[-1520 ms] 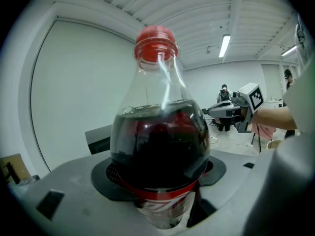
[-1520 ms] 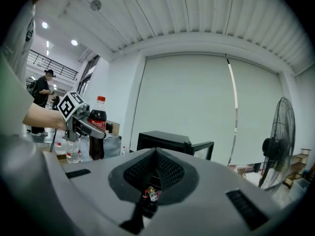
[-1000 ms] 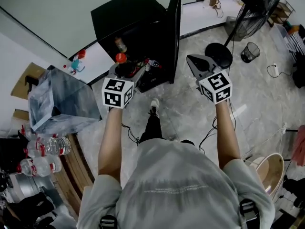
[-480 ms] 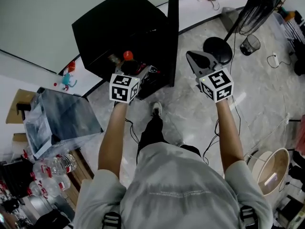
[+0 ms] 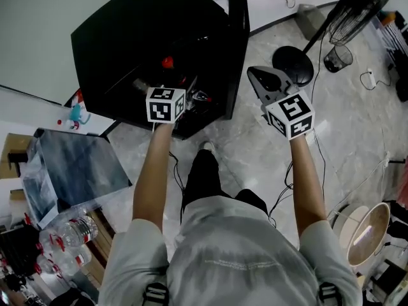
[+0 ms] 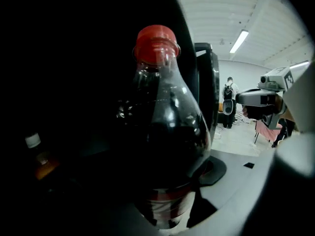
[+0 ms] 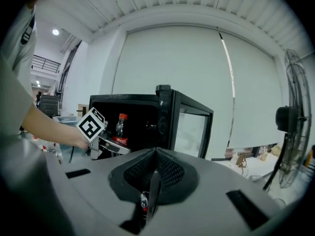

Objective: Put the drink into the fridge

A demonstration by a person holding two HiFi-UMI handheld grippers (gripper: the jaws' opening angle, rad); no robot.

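A cola bottle (image 6: pixel 167 141) with a red cap (image 5: pixel 167 62) stands upright between the jaws of my left gripper (image 5: pixel 185 94), which is shut on its lower body. In the head view the bottle sits at the dark opening of the black fridge (image 5: pixel 140 37), whose door (image 5: pixel 237 43) hangs open on the right. The right gripper view shows the bottle (image 7: pixel 119 127) just inside the fridge (image 7: pixel 133 117). My right gripper (image 5: pixel 258 78) is shut on nothing, out over the floor to the right of the door. Its pads (image 7: pixel 152 181) meet.
Inside the fridge at the left stands another small bottle (image 6: pixel 37 156) with orange liquid. A standing fan (image 5: pixel 363 11) with a round base (image 5: pixel 292 61) and a mesh bin (image 5: pixel 336 57) are to the right. A clear plastic box (image 5: pixel 70 164) and water bottles (image 5: pixel 76 228) lie left.
My left gripper has carried the cola bottle forward, from in front of the fridge to its opening. The right gripper has hardly moved.
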